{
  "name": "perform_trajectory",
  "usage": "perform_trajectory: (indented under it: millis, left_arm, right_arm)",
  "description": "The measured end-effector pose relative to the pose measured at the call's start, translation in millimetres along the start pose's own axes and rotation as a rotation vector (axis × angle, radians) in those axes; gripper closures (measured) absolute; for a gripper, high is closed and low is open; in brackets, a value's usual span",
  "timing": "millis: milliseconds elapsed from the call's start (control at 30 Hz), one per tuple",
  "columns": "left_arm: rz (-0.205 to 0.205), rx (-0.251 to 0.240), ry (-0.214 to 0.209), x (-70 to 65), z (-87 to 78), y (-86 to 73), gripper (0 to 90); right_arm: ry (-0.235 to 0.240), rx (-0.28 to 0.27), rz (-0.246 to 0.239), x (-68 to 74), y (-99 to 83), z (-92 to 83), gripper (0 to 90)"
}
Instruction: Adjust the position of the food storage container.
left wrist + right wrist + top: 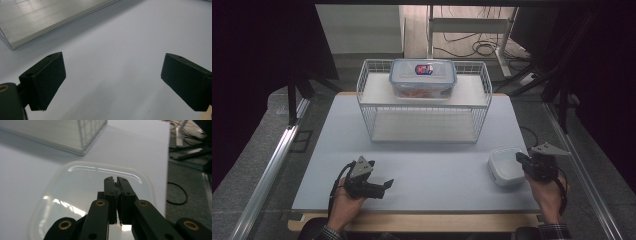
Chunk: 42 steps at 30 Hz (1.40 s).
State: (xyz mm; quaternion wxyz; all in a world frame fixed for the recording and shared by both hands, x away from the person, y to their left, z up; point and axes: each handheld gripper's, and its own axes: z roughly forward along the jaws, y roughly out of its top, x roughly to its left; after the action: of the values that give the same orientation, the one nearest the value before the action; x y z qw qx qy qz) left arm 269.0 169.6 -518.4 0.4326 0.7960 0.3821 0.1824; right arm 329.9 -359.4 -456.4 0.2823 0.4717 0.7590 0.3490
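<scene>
Black jaws of the right hand-held gripper (118,180) stand pressed together over the clear lid of a small white tub (506,167), which sits near the surface's (432,175) right edge, toward the front corner. Whether the jaws pinch the tub's near rim or merely hover above the lid cannot be told. In the high view the tub lies just to the left of that gripper, touching or nearly so. At the front left, the left hand-held gripper (384,186) rests wide open over bare surface, well apart from the tub, so the right hand is plainly the nearer. A wire rack (424,102) at the rear edge carries a lidded box (423,78).
</scene>
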Motion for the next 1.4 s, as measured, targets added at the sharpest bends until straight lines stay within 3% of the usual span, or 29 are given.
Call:
perform_trajectory:
  millis: [400, 667, 833, 900, 1133, 1400]
  left_arm:
    - [0.006, 0.01, 0.004, -0.4, 1.1, -0.3, 5.5]
    - [0.008, 0.014, 0.007, -0.7, 1.6, -0.4, 5.5]
    - [0.008, 0.014, 0.007, -0.7, 1.4, -0.4, 5.5]
    - [0.009, 0.015, 0.006, -0.9, 1.6, -0.4, 5.5]
    - [0.013, 0.018, 0.007, -1.4, 2.1, -0.5, 5.5]
    - [0.015, 0.019, 0.007, -2.0, 2.6, -0.5, 5.5]
  right_arm:
    - [-0.115, 0.022, 0.12, -35.5, -14.1, -0.4, 87.1]
    - [-0.103, 0.075, 0.111, -35.8, -18.5, 7.6, 88.8]
    - [-0.059, 0.075, 0.107, -28.7, -17.2, 8.9, 89.0]
    - [-0.015, 0.081, 0.088, -18.0, -14.2, 11.5, 89.1]
    - [0.062, 0.1, 0.037, 6.1, -8.3, 14.9, 89.0]
    - [0.12, 0.114, 0.008, 24.1, -4.4, 17.5, 89.0]
